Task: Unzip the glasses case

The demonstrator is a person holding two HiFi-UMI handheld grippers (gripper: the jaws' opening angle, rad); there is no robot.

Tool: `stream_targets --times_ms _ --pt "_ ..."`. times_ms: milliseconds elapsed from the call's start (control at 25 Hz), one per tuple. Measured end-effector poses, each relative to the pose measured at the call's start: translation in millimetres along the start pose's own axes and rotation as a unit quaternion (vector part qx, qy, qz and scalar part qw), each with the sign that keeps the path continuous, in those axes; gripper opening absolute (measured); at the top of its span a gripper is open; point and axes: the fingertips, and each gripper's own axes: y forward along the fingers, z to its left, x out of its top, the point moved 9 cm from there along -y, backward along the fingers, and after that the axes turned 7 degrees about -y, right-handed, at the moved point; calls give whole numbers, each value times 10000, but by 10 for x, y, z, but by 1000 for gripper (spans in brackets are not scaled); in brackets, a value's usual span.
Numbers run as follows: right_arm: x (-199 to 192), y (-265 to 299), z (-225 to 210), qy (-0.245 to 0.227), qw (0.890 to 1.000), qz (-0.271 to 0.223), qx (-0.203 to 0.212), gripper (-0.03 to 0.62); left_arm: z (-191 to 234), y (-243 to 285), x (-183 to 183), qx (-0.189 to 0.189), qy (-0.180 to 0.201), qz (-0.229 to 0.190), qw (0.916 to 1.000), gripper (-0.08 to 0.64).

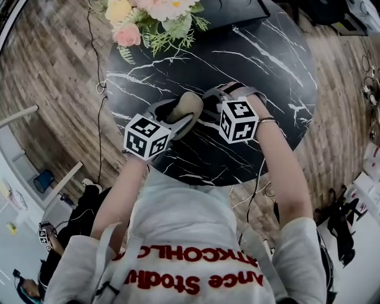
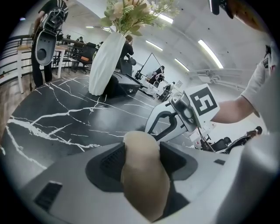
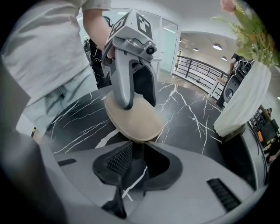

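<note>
The beige glasses case (image 1: 189, 105) lies at centre frame in the head view, over the black marble table (image 1: 267, 71). The left gripper (image 2: 142, 159) is clamped on it. The right gripper (image 3: 133, 162) faces its other end, jaws slightly apart, and the case's rim sits just at their tips, not pinched. At the upper left, a white vase (image 2: 105, 61) holds flowers (image 1: 151, 18).

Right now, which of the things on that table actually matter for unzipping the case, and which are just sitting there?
Part of the job:
- glasses case, clamped in the left tongs
- right tongs, open, close to the case's end

Just there:
- white vase
- flowers in it
- marble table, which only carries everything
</note>
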Motion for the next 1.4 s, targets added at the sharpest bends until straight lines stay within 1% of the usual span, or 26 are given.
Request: stream_targets --times_ms 480,720,800,920,1160,1240,1400 --pt "-39 -20 131 436 9983 -57 -390 50 -1 28 -25 -107 -12 19 9999 256" --pt "-76 -30 193 913 9932 -329 -648 46 -12 20 -39 -137 -1 3 9999 256" --pt "-78 -38 198 797 9938 -318 -710 50 -4 25 -31 -173 1 44 9998 256" --pt "-44 -44 190 420 9964 -101 -732 50 1 30 -18 -192 7 84 9998 256" --pt "34 -52 260 61 9970 285 -711 31 11 31 -38 -169 -69 22 9998 258" --pt "54 -48 298 95 9964 323 -772 32 15 29 -37 -176 -77 18 9998 258" --pt "56 -49 338 552 9937 225 -952 32 14 34 -32 -174 -67 -2 9998 259"
